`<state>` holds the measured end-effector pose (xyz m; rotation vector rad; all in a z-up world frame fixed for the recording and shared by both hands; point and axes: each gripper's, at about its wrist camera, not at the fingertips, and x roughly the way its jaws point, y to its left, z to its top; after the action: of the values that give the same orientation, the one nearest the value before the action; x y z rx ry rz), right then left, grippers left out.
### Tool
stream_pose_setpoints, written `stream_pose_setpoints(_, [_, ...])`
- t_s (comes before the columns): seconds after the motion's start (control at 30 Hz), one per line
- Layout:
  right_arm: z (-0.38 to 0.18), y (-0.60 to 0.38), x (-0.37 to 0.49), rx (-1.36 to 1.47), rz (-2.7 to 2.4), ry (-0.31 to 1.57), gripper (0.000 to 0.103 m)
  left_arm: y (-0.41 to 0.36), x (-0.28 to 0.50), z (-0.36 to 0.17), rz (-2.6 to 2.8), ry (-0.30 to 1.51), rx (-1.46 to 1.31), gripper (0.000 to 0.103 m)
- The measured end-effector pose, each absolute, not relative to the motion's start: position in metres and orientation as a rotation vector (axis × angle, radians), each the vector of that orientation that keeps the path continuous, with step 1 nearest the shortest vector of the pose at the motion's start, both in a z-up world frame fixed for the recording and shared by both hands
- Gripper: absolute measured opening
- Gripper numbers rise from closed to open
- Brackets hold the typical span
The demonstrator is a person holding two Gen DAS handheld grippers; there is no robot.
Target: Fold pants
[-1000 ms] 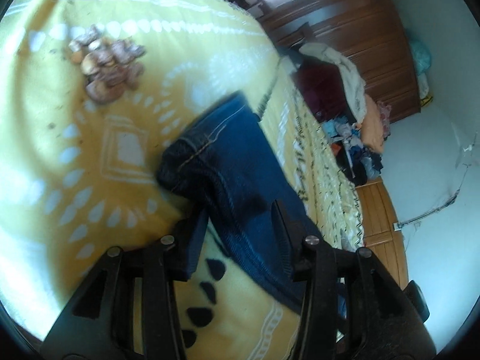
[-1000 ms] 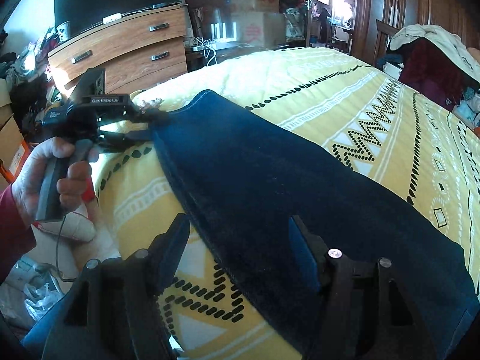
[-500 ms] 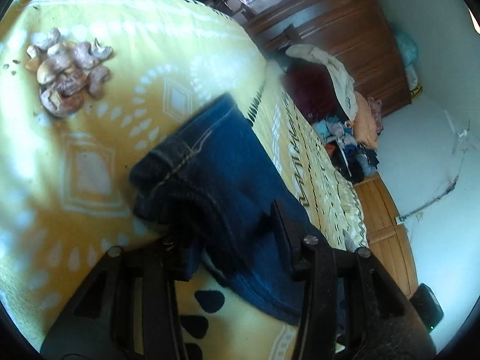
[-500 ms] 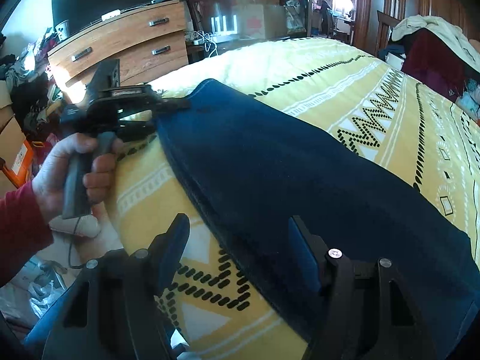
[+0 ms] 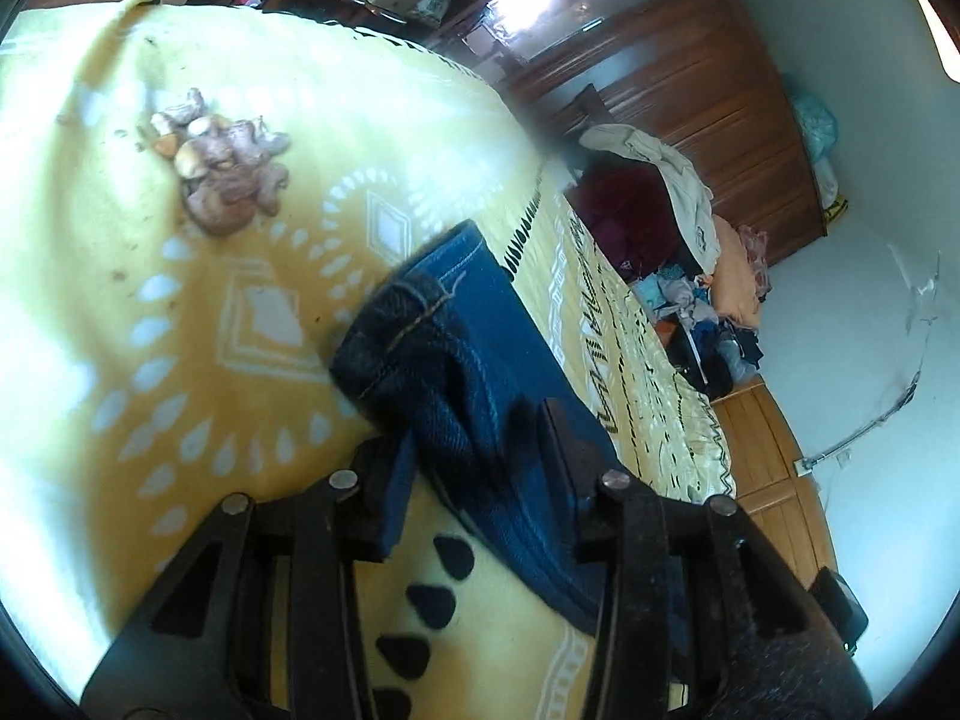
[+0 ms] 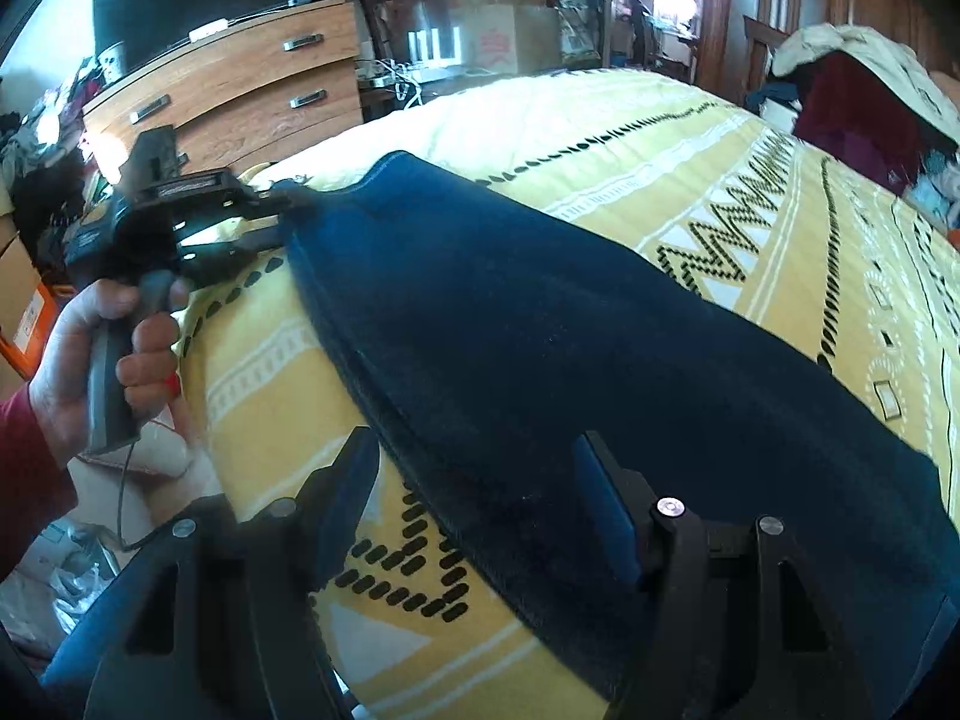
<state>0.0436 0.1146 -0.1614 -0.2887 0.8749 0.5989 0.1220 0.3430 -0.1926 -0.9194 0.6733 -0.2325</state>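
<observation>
Dark blue jeans [image 6: 540, 312] lie stretched across a yellow patterned bedspread [image 6: 750, 192]. In the left wrist view the hem end of the jeans [image 5: 432, 336] is bunched between my left gripper's fingers [image 5: 480, 456], which straddle the cloth with a gap on either side. The right wrist view shows that gripper [image 6: 264, 222] at the hem, held in a hand. My right gripper [image 6: 480, 480] is open, its fingers either side of the jeans' near edge, over the cloth.
A pile of brownish lumps [image 5: 228, 168] lies on the bedspread beyond the hem. A wooden dresser [image 6: 228, 96] with a dark screen stands past the bed's end. Heaped clothes [image 5: 660, 210] and a wooden wardrobe [image 5: 720, 120] are on the far side.
The hem has bunched up more inside my left gripper and the gripper has shifted along the bed. My right gripper has stayed open over the jeans' edge.
</observation>
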Motion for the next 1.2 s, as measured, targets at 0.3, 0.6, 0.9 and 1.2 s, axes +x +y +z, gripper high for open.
stream_pose_setpoints(0.3, [-0.162, 0.111, 0.033, -0.265, 0.589, 0.881, 0.070, 0.338, 0.145, -0.176, -0.151, 0.684, -0.819, 0.014])
stream_pose_setpoints(0.6, [-0.125, -0.033, 0.016, 0.034, 0.267, 0.793, 0.071, 0.165, 0.158, -0.031, -0.556, 0.552, -0.342, 0.013])
stream_pose_setpoints(0.9, [-0.127, -0.204, -0.026, 0.185, -0.041, 0.794, 0.071, -0.060, 0.141, -0.059, -0.909, 0.700, -0.152, 0.014])
stream_pose_setpoints(1.2, [-0.140, -0.273, -0.055, 0.272, -0.062, 0.816, 0.071, -0.138, 0.083, -0.149, -0.964, 0.876, 0.177, 0.054])
